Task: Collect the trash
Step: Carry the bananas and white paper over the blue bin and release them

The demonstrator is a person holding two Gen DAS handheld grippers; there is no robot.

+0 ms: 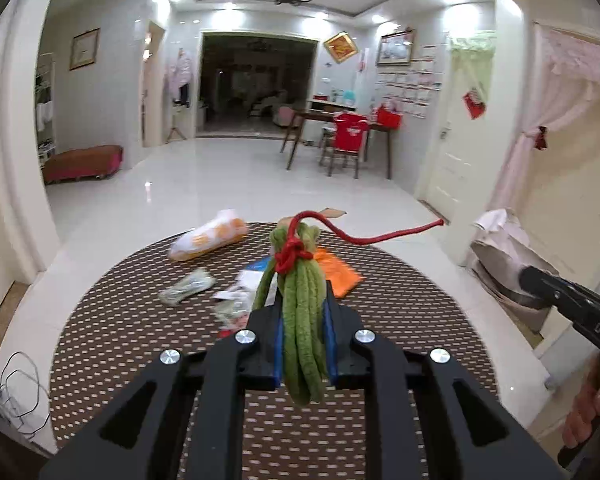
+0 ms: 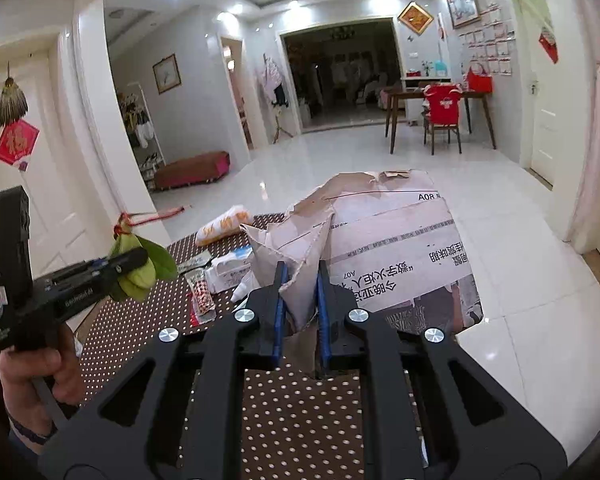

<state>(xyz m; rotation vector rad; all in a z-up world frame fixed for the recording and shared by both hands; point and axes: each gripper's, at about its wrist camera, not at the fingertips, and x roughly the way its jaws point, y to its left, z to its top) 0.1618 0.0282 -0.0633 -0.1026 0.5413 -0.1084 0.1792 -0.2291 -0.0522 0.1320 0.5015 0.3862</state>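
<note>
My left gripper (image 1: pixel 303 312) is shut on a green leafy bundle (image 1: pixel 303 320) tied with red string (image 1: pixel 294 255), held above the round dotted table (image 1: pixel 140 340). It also shows in the right wrist view (image 2: pixel 138 270) at the left. My right gripper (image 2: pixel 300 280) is shut on the torn rim of a newspaper-lined paper bag (image 2: pixel 400 248), held open at the table's right side. Trash lies on the table: an orange-and-white wrapper (image 1: pixel 208 240), a crumpled clear wrapper (image 1: pixel 186 286), white papers (image 1: pixel 236 296) and an orange sheet (image 1: pixel 338 274).
The bag also shows at the right of the left wrist view (image 1: pixel 500 248), with the right gripper's body (image 1: pixel 572 304) over it. A tissue pack (image 2: pixel 230 268) and a patterned wrapper (image 2: pixel 202 296) lie near the bag. A dining table with a chair (image 1: pixel 346 140) stands far back. Cables (image 1: pixel 16 392) lie on the floor at left.
</note>
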